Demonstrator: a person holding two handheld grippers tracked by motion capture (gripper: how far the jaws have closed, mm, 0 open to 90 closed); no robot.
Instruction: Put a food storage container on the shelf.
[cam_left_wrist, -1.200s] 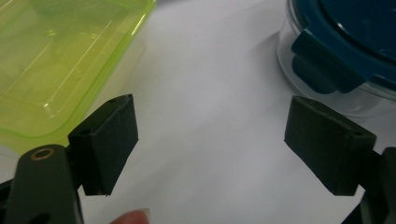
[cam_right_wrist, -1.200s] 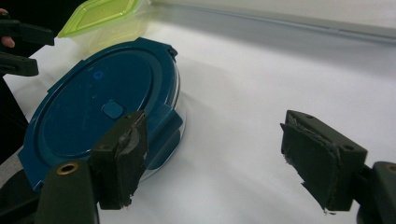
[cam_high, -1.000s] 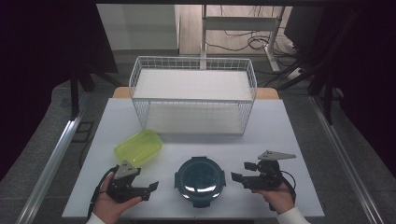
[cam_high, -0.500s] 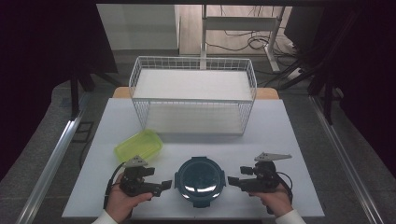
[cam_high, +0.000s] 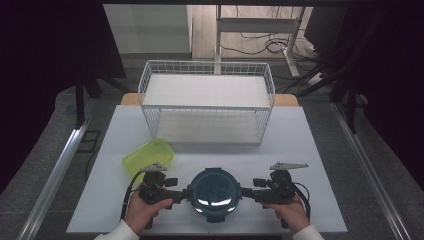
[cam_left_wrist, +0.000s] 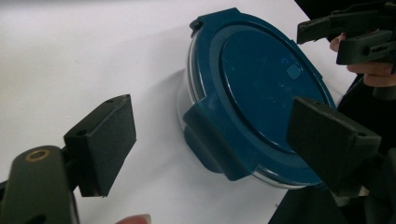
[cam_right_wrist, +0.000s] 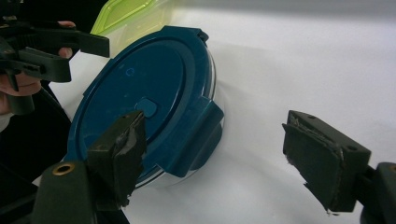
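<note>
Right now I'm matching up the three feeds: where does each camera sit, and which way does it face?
High view: above the person's side, looking forward and down on the table; both hands, left gripper, right gripper.
Left gripper view: rides the left gripper, facing the blue round container between its open fingers.
Right gripper view: rides the right gripper, facing it from the opposite side.
All share the container.

Dark blue lid, black jaws, lime green box

A deep teal-blue lid (cam_high: 213, 188) is seen over clear glass on the white table (cam_high: 320, 150); black is worn by both the left gripper (cam_high: 186, 192) and right gripper (cam_high: 245, 191), a yellow-green container (cam_high: 148, 155) at 10 o'clock, a white wire basket (cam_high: 207, 101) at 12.
</note>
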